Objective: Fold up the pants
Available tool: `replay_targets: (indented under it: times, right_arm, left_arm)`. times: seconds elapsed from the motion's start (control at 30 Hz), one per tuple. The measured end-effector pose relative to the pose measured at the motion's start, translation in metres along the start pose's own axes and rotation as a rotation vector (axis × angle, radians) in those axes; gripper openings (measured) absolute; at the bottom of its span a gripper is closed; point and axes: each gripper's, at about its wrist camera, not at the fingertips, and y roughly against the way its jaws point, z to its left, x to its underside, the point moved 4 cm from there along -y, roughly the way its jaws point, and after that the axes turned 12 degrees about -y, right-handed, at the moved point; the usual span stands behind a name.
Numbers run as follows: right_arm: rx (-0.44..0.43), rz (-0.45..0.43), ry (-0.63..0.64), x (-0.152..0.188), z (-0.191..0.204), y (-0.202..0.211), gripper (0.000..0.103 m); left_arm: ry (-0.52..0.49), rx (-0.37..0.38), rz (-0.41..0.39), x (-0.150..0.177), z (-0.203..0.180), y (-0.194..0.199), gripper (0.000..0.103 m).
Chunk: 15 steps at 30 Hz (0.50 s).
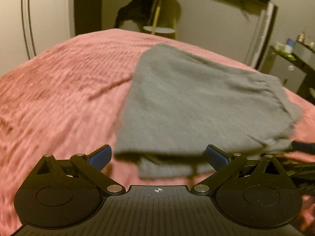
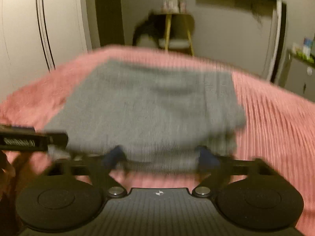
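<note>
Left wrist view is showing the left tool [image 1: 158, 155] with its blue pads spread wide and nothing pinched between them; the near edge of the grey pants [image 1: 196, 102] is lying just beyond the fingertips, with no pad pressing on it. The pants are resting folded into a compact stack on the pink bedspread [image 1: 59, 98], with a lower layer sticking out a little at the near edge and the gathered waistband lying at the right side. Right wrist view, heavily blurred, is showing the right tool [image 2: 160, 157] likewise spread, its pads standing to either side of the near hem of the pants [image 2: 149, 106] without gripping it; the bedspread [image 2: 275, 127] is surrounding the stack on all sides. Part of the left tool's body [image 2: 29, 140] is appearing at the left border. The fold is judged as nearly complete. Risks from here: a pad snagging the protruding lower layer during withdrawal would be dragging the stack open; the soft, ridged bedspread would be letting the layers slide out of alignment; uneven edges would be needing a further smoothing pass.
</note>
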Motion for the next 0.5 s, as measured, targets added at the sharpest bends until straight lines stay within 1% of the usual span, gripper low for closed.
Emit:
replay_targets:
  times: [0.07, 0.1, 0.17, 0.23, 0.33, 0.4, 0.5]
  right_arm:
    - [0.005, 0.02, -0.032, 0.004, 0.001, 0.011, 0.096]
    - [0.006, 0.037, -0.066, 0.006, 0.0, 0.017, 0.099]
    - [0.009, 0.074, -0.129, 0.014, -0.004, 0.026, 0.099]
    - [0.025, 0.09, -0.158, 0.026, -0.007, 0.035, 0.099]
    - [0.071, 0.037, -0.11, 0.029, 0.002, 0.046, 0.099]
    - [0.105, 0.019, -0.096, 0.028, 0.006, 0.049, 0.099]
    - [0.079, 0.024, -0.095, 0.025, 0.004, 0.052, 0.099]
  left_arm:
    - [-0.009, 0.012, -0.001, 0.004, -0.009, 0.011, 0.103]
    - [-0.015, 0.012, 0.002, 0.006, -0.013, 0.014, 0.103]
    - [-0.042, -0.001, 0.016, 0.01, -0.02, 0.022, 0.103]
    - [-0.066, -0.003, 0.03, 0.013, -0.024, 0.027, 0.103]
    - [-0.065, -0.012, 0.063, 0.019, -0.03, 0.038, 0.103]
    - [-0.071, -0.016, 0.096, 0.019, -0.029, 0.039, 0.103]
    - [-0.073, -0.031, 0.112, 0.019, -0.028, 0.046, 0.103]
